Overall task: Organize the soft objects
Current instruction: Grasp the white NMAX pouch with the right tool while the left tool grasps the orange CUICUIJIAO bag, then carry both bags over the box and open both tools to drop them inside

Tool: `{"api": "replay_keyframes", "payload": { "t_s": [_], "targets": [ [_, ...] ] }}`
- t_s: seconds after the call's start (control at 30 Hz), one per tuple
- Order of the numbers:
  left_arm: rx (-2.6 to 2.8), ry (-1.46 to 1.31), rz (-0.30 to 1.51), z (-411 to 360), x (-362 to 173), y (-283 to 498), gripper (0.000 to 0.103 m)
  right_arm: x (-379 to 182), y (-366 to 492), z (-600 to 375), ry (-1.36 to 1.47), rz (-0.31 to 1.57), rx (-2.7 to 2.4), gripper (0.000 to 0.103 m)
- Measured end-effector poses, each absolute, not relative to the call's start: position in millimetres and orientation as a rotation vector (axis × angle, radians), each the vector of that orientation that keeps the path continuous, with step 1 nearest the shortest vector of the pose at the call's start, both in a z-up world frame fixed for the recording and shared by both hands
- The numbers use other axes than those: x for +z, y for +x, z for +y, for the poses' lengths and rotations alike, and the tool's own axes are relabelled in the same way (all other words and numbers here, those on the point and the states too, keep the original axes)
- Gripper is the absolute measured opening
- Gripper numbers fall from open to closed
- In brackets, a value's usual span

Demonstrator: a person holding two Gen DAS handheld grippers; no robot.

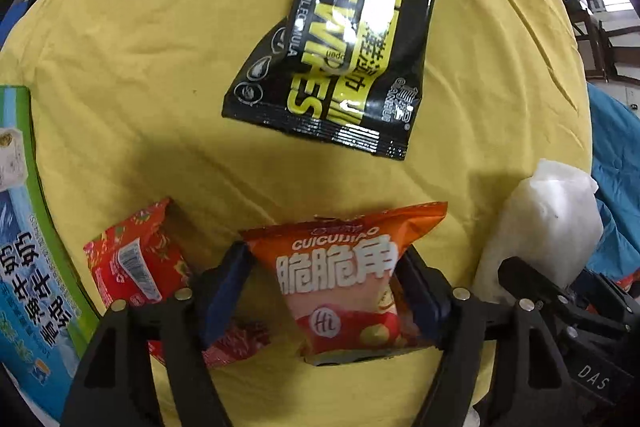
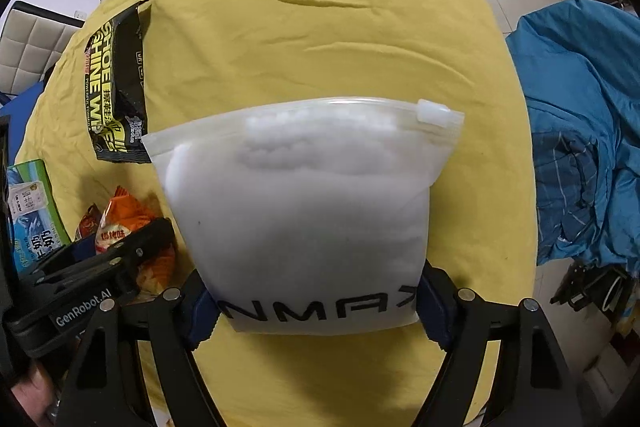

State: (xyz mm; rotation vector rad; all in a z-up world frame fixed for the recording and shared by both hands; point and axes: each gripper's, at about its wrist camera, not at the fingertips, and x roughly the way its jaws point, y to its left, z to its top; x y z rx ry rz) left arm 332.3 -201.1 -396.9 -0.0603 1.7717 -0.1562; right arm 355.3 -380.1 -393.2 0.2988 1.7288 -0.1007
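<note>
The left tongs (image 1: 324, 291) are clamping an orange snack bag (image 1: 344, 279) by its lower half, the blue pads pressing its two sides, so the bag is standing out ahead of them over the near edge of the yellow-covered surface (image 1: 140, 67). The right tongs (image 2: 316, 307) are gripping a white zip pouch (image 2: 304, 211) across its bottom, its zip edge pointing away toward the far edge. Both tongs are thus loaded and sitting side by side, the pouch just to the right of the snack bag. A red packet (image 1: 136, 259) is lying just left of the left tongs, partly under one finger, and the left hand is clearly the nearer one to it. The black wipes pack (image 1: 340, 39) is lying ahead toward the middle, its long axis running roughly away from the tongs. A blue-green box (image 1: 28, 247) is sitting at the left edge.
</note>
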Motion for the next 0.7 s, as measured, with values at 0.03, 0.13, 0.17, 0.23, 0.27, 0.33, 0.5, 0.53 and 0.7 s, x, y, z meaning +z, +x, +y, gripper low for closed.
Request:
{"api": "replay_keyframes", "payload": {
  "t_s": [0.03, 0.13, 0.17, 0.23, 0.27, 0.33, 0.5, 0.53, 0.7],
  "targets": [
    [-0.154, -0.068, 1.767, -202.5, -396.7, 328.3, 0.054, -392.5, 354.7, -379.7, 0.294, 1.726, -0.103, 0.082],
    [-0.159, -0.076, 1.759, -202.7, -391.3, 310.7, 0.035, -391.3, 351.1, -379.3, 0.284, 1.712, -0.107, 0.079],
    [-0.162, -0.081, 1.754, -200.4, -389.4, 307.0, 0.034, -390.1, 350.1, -379.1, 0.287, 1.707, -0.109, 0.077],
    [-0.167, -0.088, 1.738, -203.9, -384.5, 295.7, 0.034, -385.8, 346.9, -381.9, 0.289, 1.702, -0.109, 0.075],
    [-0.168, -0.088, 1.731, -203.2, -376.3, 303.4, 0.033, -383.3, 345.2, -381.4, 0.289, 1.698, -0.109, 0.074],
    [-0.174, -0.089, 1.700, -201.3, -363.9, 297.3, 0.033, -377.9, 341.8, -382.1, 0.287, 1.690, -0.107, 0.073],
    [-0.193, -0.087, 1.617, -200.0, -329.3, 281.2, 0.033, -357.6, 331.6, -375.7, 0.280, 1.653, -0.099, 0.072],
    [-0.193, -0.079, 1.595, -199.6, -320.9, 276.8, 0.033, -353.0, 329.2, -374.4, 0.277, 1.645, -0.098, 0.072],
    [-0.183, -0.036, 1.505, -192.4, -289.3, 263.6, 0.033, -334.0, 315.8, -369.0, 0.285, 1.616, -0.085, 0.072]
  ]
}}
